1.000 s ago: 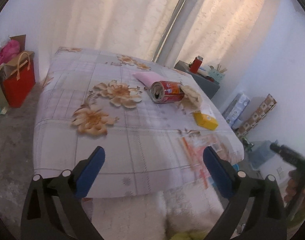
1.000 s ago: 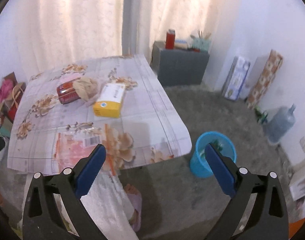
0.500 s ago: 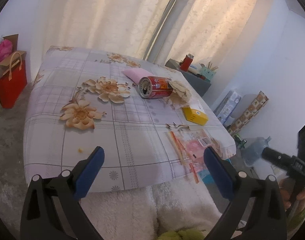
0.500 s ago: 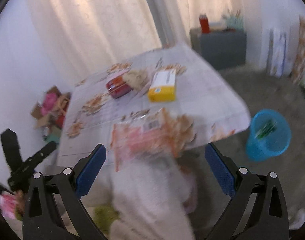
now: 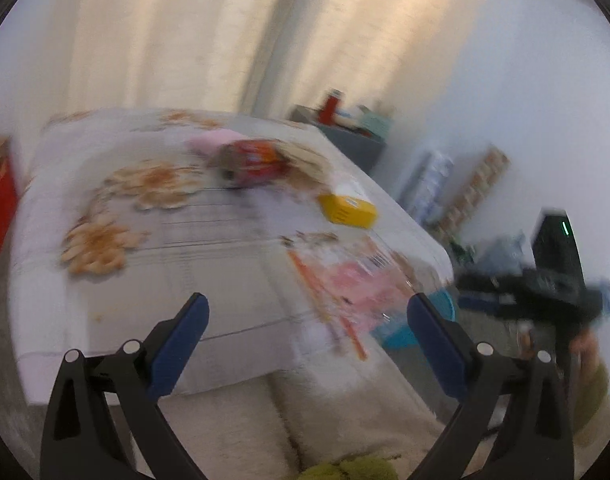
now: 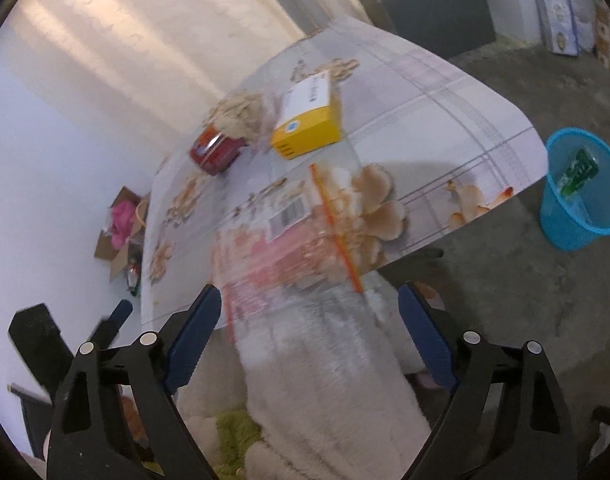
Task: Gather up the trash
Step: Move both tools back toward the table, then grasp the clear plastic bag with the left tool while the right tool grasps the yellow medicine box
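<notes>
Both grippers hold nothing. The right gripper has dipped toward the clear plastic bag on the tabletop, its open fingers just closing slightly. The left gripper stays open. Pickup looks next.

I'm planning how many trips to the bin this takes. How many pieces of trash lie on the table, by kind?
Red can: 1
Yellow box: 1
Crumpled brown paper: 1
Clear plastic bag with pink print: 1
Total: 4
</notes>
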A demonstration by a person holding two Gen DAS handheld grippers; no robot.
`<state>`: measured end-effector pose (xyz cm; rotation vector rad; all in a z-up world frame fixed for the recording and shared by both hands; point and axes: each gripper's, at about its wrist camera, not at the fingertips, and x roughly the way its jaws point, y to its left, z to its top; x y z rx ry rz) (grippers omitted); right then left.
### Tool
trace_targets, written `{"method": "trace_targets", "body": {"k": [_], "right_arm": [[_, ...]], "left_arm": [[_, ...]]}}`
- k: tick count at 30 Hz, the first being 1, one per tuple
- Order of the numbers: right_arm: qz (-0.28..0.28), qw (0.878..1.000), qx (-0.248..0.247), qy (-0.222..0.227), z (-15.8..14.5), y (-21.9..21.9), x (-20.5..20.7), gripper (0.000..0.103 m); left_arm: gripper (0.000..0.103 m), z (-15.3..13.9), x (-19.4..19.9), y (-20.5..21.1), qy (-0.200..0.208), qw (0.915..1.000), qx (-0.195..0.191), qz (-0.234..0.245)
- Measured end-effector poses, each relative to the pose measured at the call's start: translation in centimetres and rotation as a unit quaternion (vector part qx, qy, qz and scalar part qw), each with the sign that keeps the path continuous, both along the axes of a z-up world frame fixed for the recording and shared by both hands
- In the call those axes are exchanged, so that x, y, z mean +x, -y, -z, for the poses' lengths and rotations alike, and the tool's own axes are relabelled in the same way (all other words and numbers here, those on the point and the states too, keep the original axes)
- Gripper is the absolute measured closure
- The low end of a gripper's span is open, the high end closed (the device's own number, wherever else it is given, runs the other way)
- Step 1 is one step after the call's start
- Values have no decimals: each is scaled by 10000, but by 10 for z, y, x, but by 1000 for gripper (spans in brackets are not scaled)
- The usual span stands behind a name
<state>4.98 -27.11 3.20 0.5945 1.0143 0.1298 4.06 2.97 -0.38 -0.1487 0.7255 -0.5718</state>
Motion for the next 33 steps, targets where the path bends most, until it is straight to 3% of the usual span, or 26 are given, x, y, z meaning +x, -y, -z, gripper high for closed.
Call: {"method": "trace_targets", "body": {"k": [2,5,10,14,18,22,26,29,33], "right_arm": [[200,9998,46,30,0,8,0,18],[423,9991,70,51,0,18,1,18],[606,9981,85,2,7,32,5,18],[671,9976,150,-88,15,39,7,18],[675,9973,217,-177,23,44,9,18],[648,9973,294,-193,25,46,11,18],[630,9972,346,-187,26,46,13,18],[637,9971,370,-179,27,48,11,18],[644,9971,376,-180,27,49,10,18]], "left_arm": [[6,0,-2,21,158,9985,363,381],[6,3,-10,59,707,9864,1189,882],[6,24,-25,114,1437,9487,2330,1583],[6,45,-37,147,1920,9094,3124,1961],[10,56,-35,163,2142,8882,3499,2067],[14,64,-22,170,2075,8817,3696,2074],[24,70,-11,172,1917,8809,3807,2059],[33,73,-4,170,1738,8852,3770,2097],[53,74,4,166,1483,8960,3639,2071]]}}
